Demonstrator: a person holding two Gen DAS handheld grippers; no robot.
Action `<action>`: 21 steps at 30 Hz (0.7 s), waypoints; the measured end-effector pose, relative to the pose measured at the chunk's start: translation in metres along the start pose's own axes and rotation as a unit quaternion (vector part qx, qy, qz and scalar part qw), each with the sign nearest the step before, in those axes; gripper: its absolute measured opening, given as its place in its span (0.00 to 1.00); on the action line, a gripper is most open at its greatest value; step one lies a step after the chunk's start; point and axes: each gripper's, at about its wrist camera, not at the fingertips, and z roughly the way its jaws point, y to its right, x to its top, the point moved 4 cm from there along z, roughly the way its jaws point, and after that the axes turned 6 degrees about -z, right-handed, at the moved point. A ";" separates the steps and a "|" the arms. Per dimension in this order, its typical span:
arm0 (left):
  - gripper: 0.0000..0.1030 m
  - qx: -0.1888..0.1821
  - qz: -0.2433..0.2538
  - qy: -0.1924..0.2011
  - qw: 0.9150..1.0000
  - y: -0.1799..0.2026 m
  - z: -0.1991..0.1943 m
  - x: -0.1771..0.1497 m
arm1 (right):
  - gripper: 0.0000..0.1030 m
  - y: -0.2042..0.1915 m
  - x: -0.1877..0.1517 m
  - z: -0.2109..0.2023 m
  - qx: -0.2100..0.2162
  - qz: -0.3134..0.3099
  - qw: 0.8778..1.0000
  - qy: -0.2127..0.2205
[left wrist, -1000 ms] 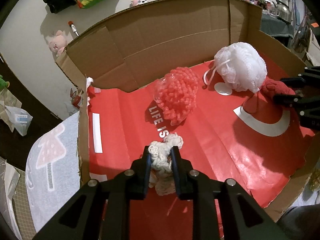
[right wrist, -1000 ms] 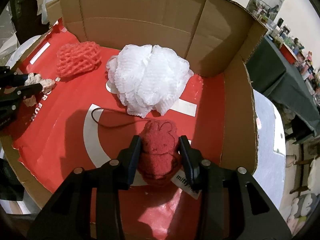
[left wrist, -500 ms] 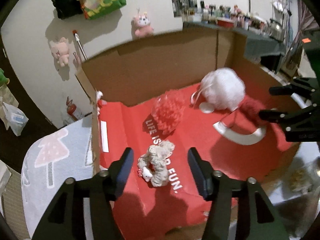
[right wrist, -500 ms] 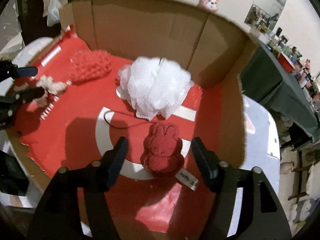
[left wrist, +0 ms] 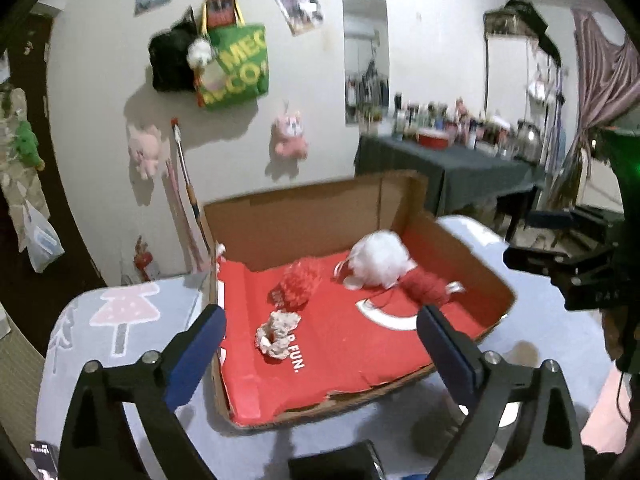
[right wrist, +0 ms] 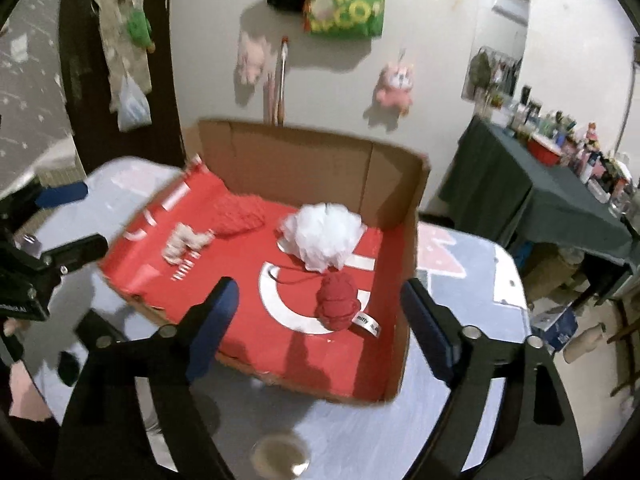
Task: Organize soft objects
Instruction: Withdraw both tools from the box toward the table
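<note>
Soft things, four of them, lie spread inside the shallow cardboard box [right wrist: 400, 184] on the table with the pale tree-print cloth [left wrist: 120, 320]. On its red lining the cream knitted scrunchie [left wrist: 278, 332] sits low and left of centre in the left wrist view, the pink-red mesh puff [left wrist: 300, 284] just above it, the white bath puff [left wrist: 380, 260] toward the upper right, and the red plush rabbit [right wrist: 338, 300] just beside that white puff, its white label trailing to the lower right. Each piece has a bare patch of lining around it except the rabbit and the white puff, which look to be touching; that spacing seems deliberate, so every item can be seen and reached on its own. The left gripper [left wrist: 320, 344] stands wide with nothing between its blue-padded fingers, its jaws having just been opening, and the scrunchie lies free well beyond them. The right gripper [right wrist: 320, 316] is likewise spread and empty, its jaws having just been opening too, with the rabbit resting on the lining beyond the fingers rather than pinched. Both tools sit above the near edge of the box and tilt down toward it, which suggests to me that the placing is done. On the wall behind hang a green bag [left wrist: 236, 68] and pink plush toys.
</note>
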 end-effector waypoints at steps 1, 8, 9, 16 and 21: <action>0.98 -0.003 -0.002 0.012 1.000 0.003 -0.011 -0.001 | 0.83 -0.003 -0.003 -0.013 -0.002 0.002 1.000 0.013; 1.00 0.000 -0.025 0.066 0.998 0.021 -0.065 -0.025 | 0.93 -0.029 -0.031 -0.085 -0.010 0.016 0.996 0.085; 1.00 -0.002 -0.028 0.071 0.997 0.023 -0.070 -0.030 | 0.93 -0.034 -0.037 -0.092 -0.013 0.015 0.996 0.092; 1.00 0.003 -0.047 0.083 0.995 0.035 -0.095 -0.076 | 0.93 -0.058 -0.081 -0.116 -0.029 0.035 0.992 0.116; 1.00 0.018 -0.052 0.082 0.995 0.040 -0.096 -0.108 | 0.93 -0.076 -0.112 -0.114 -0.047 0.034 0.991 0.118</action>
